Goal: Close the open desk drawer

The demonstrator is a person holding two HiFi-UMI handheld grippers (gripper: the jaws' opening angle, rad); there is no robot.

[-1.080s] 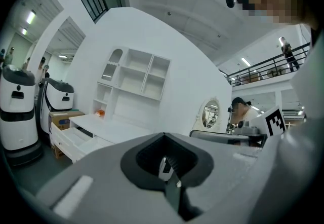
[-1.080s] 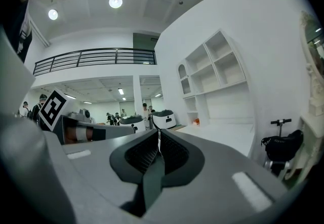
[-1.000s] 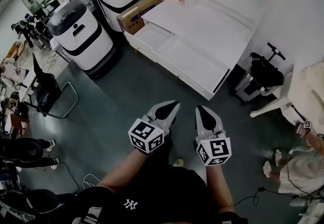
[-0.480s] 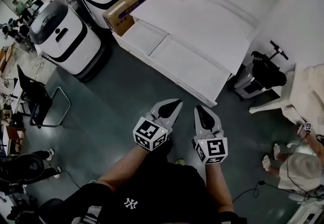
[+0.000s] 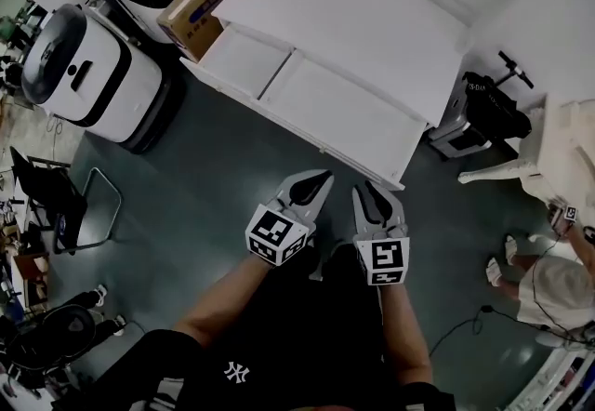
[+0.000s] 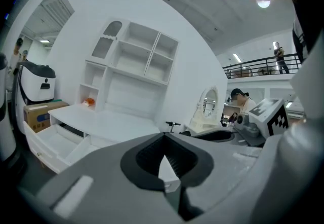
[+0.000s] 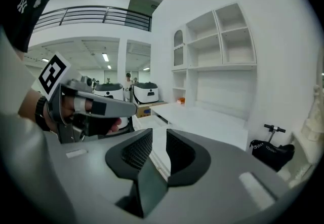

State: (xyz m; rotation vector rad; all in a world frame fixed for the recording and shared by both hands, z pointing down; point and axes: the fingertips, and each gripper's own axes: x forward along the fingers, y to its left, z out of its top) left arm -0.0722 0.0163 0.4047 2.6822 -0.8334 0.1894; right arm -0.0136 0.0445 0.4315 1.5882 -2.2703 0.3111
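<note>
- Seen from above, a white desk (image 5: 372, 28) fills the upper middle of the frame. Its open drawer (image 5: 344, 116) is pulled out toward the viewer along the front edge, and nothing can be seen lying in it.
- The drawer looks split in two, with a smaller section at the upper left and a wide one at centre (whether this is two drawers or one divided tray cannot be told).
- The left gripper (image 5: 321, 178) and right gripper (image 5: 370, 191) are held side by side at the lower middle of the frame. They are over dark floor, near the drawer's front lip but not touching it.
- In the left gripper view the jaws are clenched, tips pressed together with nothing between them.
- In the right gripper view the jaws stand a narrow gap apart, and they too are empty.
- The step in hand looks like the approach, since neither gripper has made contact with the drawer.
- The next move probably calls for setting the gripper noses against the drawer front and pushing evenly toward the upper right of the frame, so the drawer slides in straight.
- The outer face of the drawer front, any handle and the runners cannot be seen from above.
- The shelves behind the desk are cut off by the top edge of the frame.
</note>
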